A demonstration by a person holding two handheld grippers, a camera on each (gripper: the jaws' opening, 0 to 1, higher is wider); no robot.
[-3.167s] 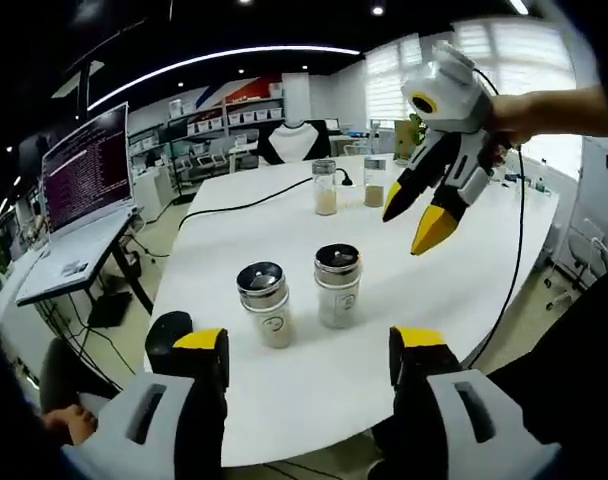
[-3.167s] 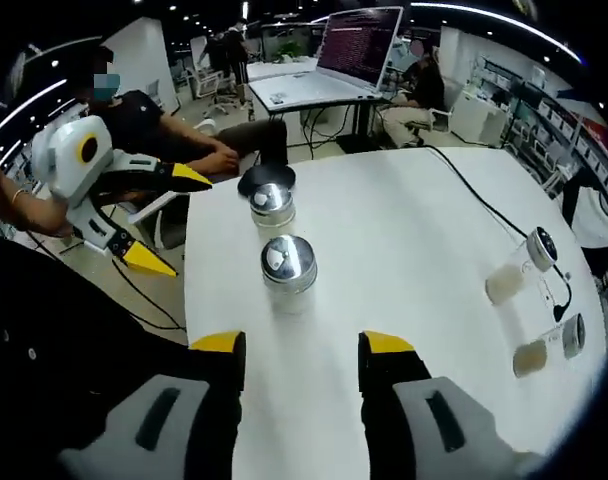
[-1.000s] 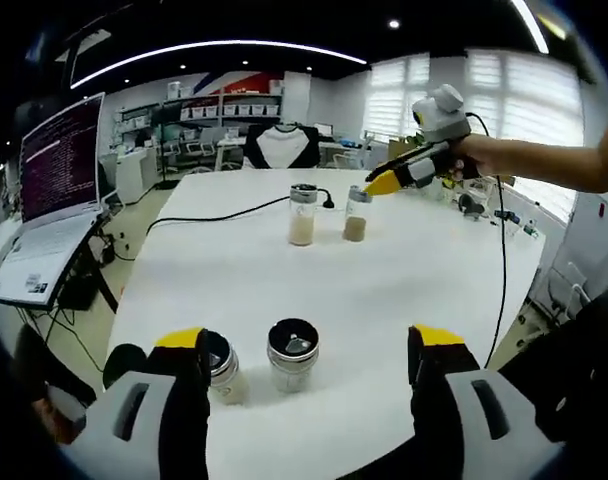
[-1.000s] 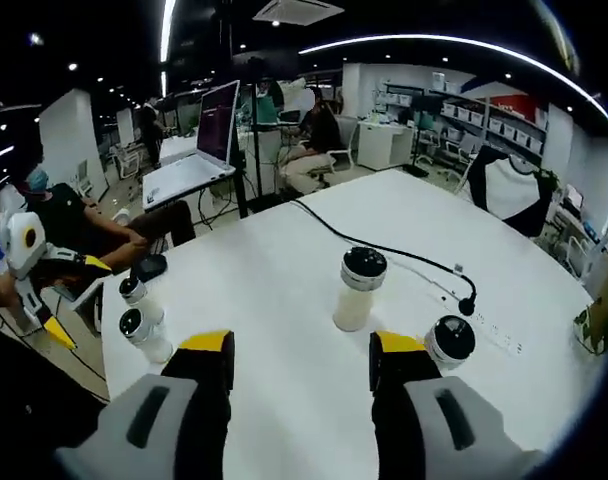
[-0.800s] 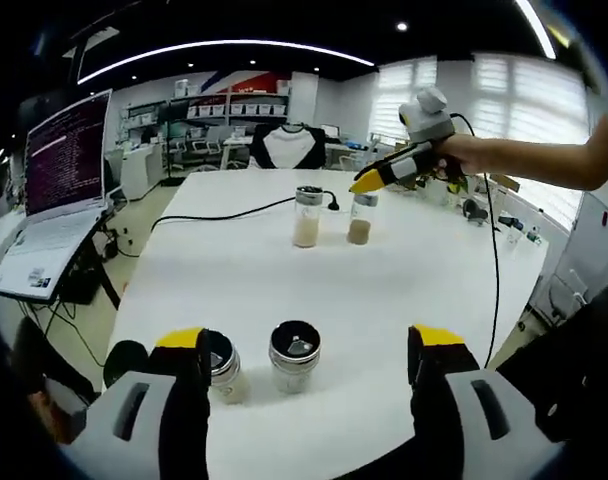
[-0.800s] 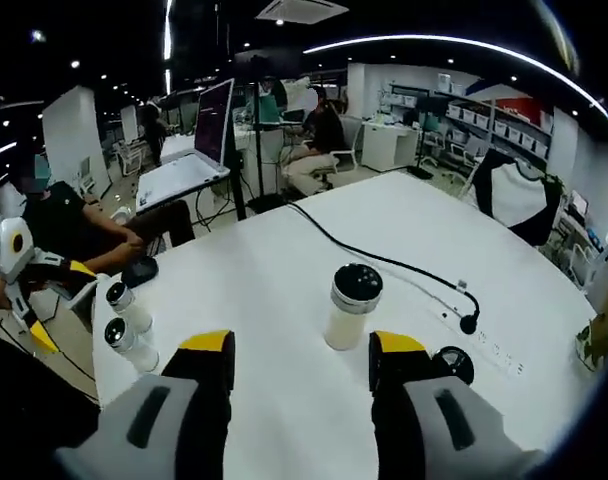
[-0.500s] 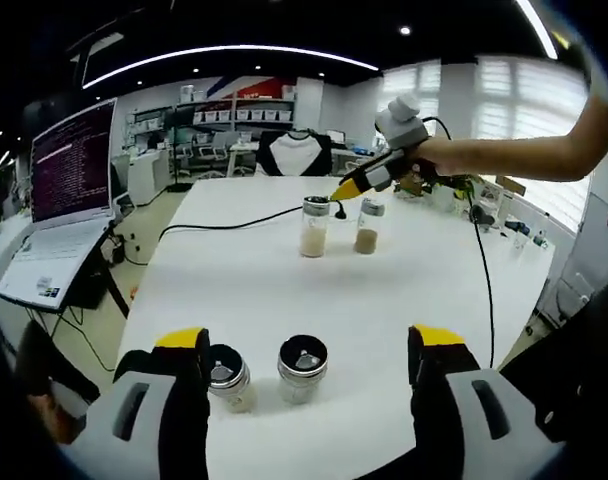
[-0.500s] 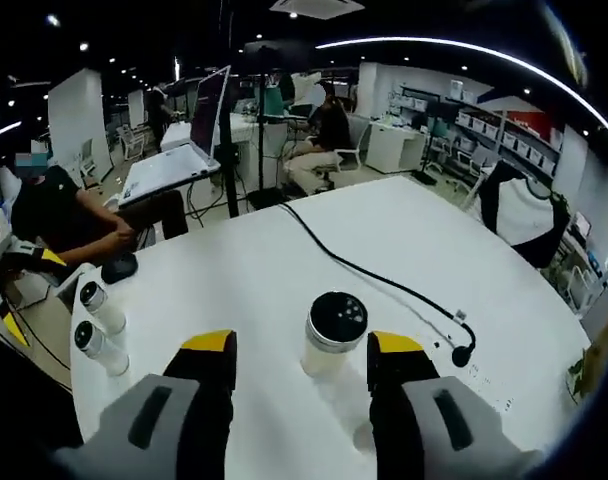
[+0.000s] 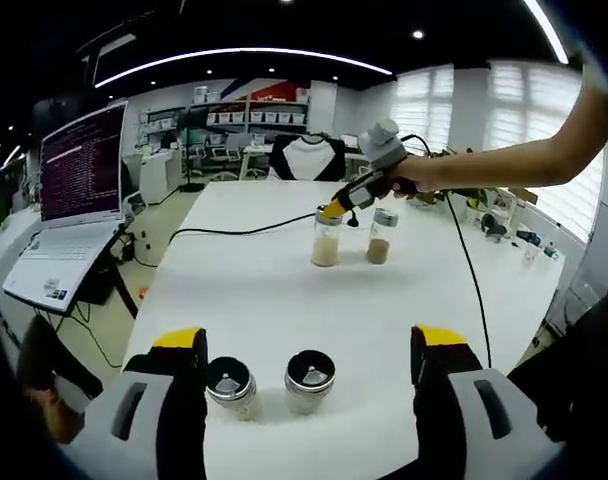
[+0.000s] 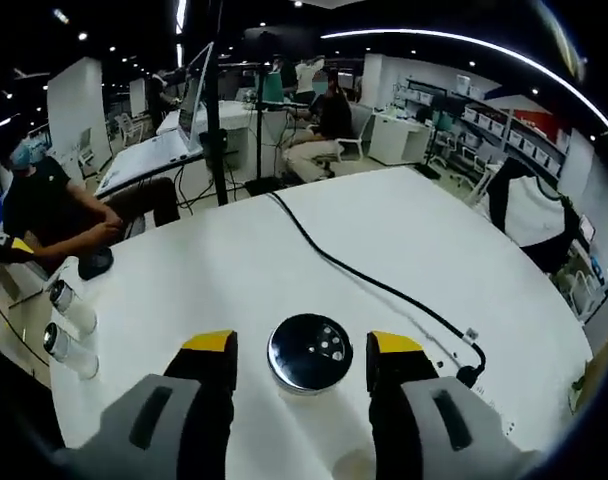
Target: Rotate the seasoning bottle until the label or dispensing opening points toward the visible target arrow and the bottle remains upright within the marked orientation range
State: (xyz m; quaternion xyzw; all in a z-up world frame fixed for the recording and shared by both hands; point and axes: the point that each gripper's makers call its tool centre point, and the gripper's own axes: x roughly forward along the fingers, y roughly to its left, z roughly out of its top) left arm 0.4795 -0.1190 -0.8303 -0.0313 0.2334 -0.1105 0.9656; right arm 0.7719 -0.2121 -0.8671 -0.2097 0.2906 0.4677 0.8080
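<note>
While the right gripper (image 10: 299, 358) hangs right over the seasoning bottle (image 10: 310, 353), its yellow-tipped jaws sit spread on either side of the shiny perforated cap, not visibly touching it yet. Bottle stands upright on the white table (image 10: 404, 250), just beside a second similar jar (image 9: 383, 236) in the left gripper view, where the right gripper (image 9: 334, 210) tips reach the bottle (image 9: 326, 238) top. Likely handling: small clear jar, partly filled with pale powder, so light and easy to tip or skid on the smooth tabletop; hard, slick wall, metal cap rigid. Best hold looks like the cap or the shoulder just under it, squeezed evenly so it turns about its own axis without leaning. Left gripper (image 9: 304, 350) is spread wide, holding nothing, above two other shakers (image 9: 269, 382) near the table edge. A black cable (image 10: 374, 285) runs past, close enough to snag. Hard to make out: no target arrow or marked range visible, label side not readable, cap hole direction unclear; bottle body hidden under its cap in the right gripper view.
</note>
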